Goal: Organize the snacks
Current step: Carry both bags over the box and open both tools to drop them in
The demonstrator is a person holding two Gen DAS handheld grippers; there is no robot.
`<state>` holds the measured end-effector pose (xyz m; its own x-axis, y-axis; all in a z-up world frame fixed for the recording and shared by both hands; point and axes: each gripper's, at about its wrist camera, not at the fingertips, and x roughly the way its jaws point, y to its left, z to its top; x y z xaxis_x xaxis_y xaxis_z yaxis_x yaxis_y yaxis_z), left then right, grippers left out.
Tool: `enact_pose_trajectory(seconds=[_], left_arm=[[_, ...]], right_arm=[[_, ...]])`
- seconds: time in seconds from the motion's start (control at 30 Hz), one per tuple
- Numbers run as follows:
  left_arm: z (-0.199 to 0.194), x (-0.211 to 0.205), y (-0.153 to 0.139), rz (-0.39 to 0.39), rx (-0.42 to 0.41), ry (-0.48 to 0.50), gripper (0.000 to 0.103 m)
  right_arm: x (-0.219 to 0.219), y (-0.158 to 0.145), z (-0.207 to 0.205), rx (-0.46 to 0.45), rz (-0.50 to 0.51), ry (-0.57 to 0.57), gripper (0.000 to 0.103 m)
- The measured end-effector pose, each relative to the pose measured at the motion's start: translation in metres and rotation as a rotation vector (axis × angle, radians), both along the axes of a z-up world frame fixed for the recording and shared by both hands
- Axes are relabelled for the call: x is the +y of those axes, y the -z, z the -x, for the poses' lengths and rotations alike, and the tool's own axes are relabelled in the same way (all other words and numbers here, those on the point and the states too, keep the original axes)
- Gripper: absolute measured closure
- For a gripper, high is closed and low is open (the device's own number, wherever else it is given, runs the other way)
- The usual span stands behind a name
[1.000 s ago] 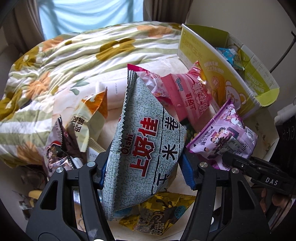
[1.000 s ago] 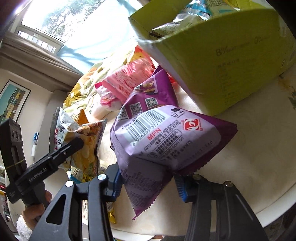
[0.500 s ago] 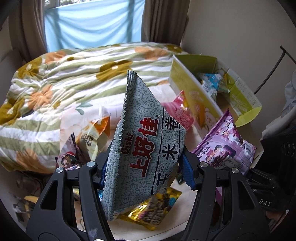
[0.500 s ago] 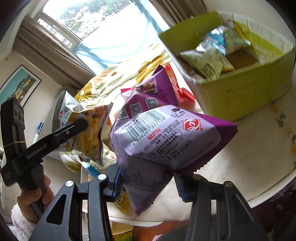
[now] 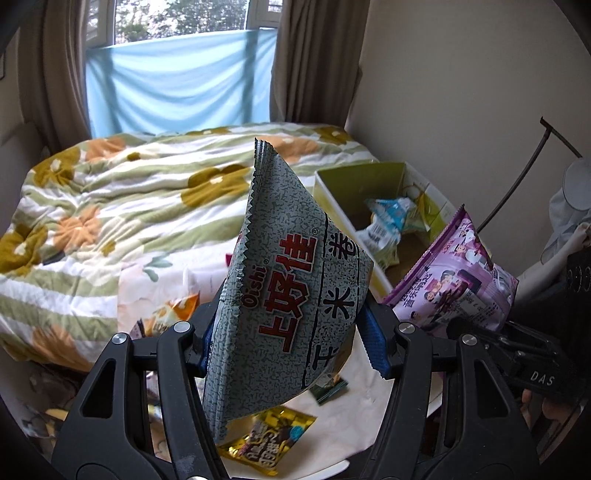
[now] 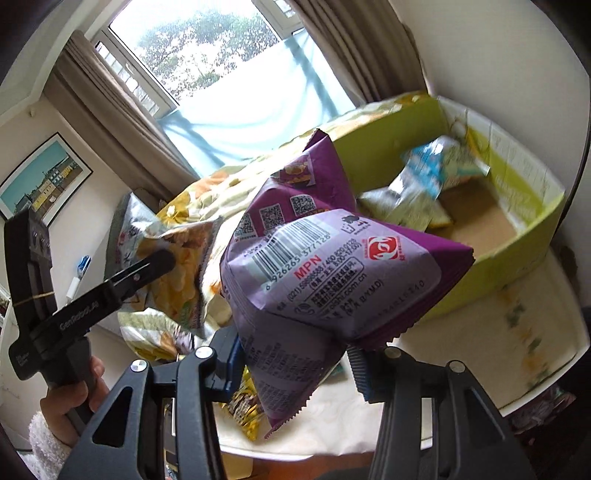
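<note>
Bedroom setting: window (image 5: 177,22) with brown curtains (image 5: 310,59), bed (image 5: 122,206) under a floral quilt, framed picture (image 6: 40,177) on the wall. White surface (image 5: 343,428) beside the bed carries loose snacks and a green box (image 6: 517,258).

- Left gripper (image 5: 291,343) — fingers closed on a grey bag (image 5: 295,295) with red lettering, held upright above the surface; a hand (image 6: 70,398) grips its handle in the right wrist view.
- Right gripper (image 6: 295,369) — fingers clamped on a purple bag (image 6: 332,280), barcode side facing the camera, raised over the surface just beside the box.
- Box: open-topped, holding a blue packet (image 6: 428,173) and a pale green packet (image 6: 402,206); brown floor partly bare.
- Gold packet (image 5: 269,439) lies flat on the surface below the grey bag.
- Orange-topped packet (image 5: 173,314) sits near the bed edge, partly hidden behind the left gripper.
</note>
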<state>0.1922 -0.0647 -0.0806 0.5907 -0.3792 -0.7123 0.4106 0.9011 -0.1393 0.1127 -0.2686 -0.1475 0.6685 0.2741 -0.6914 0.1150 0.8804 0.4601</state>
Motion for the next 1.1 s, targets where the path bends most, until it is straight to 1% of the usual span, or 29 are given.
enact_pose_trajectory(seconds=[0.1, 0.2, 0.33, 0.5, 0.6, 0.77, 0.83, 0.87, 0.9, 0.93, 0.97, 1.1], left_arm=[[-0.004, -0.022, -0.009, 0.005, -0.015, -0.008, 0.044], [-0.011, -0.050, -0.014, 0.030, -0.007, -0.011, 0.044], [-0.023, -0.098, -0.010, 0.046, 0.017, 0.009, 0.044], [-0.038, -0.159, 0.012, 0.046, 0.079, 0.036, 0.044], [-0.047, -0.186, 0.028, 0.051, 0.121, 0.040, 0.044], [-0.055, -0.225, 0.053, 0.050, 0.178, 0.035, 0.044], [-0.054, -0.237, 0.063, 0.054, 0.194, 0.019, 0.038], [-0.055, -0.240, 0.066, 0.049, 0.198, 0.009, 0.025], [-0.055, -0.242, 0.070, 0.033, 0.197, -0.008, 0.006], [-0.055, -0.245, 0.074, 0.001, 0.194, -0.040, 0.000], [-0.054, -0.246, 0.076, -0.028, 0.188, -0.076, 0.001], [-0.047, -0.234, 0.080, -0.025, 0.216, -0.116, 0.001]], right_arm=[[-0.025, -0.012, -0.005, -0.010, 0.028, 0.014, 0.059], [-0.054, -0.023, -0.013, -0.008, 0.046, 0.024, 0.059], [-0.096, -0.033, -0.030, 0.002, 0.084, 0.031, 0.059], [-0.143, -0.038, -0.048, 0.004, 0.111, 0.051, 0.059], [-0.167, -0.035, -0.057, 0.020, 0.123, 0.061, 0.059], [-0.195, -0.030, -0.069, 0.032, 0.123, 0.039, 0.059], [-0.201, -0.028, -0.071, 0.037, 0.124, 0.030, 0.059], [-0.203, -0.027, -0.071, 0.039, 0.124, 0.023, 0.059], [-0.206, -0.026, -0.073, 0.041, 0.125, 0.016, 0.059], [-0.207, -0.025, -0.074, 0.042, 0.127, 0.009, 0.059], [-0.208, -0.025, -0.075, 0.044, 0.129, 0.001, 0.059], [-0.213, -0.019, -0.078, 0.049, 0.136, -0.033, 0.059]])
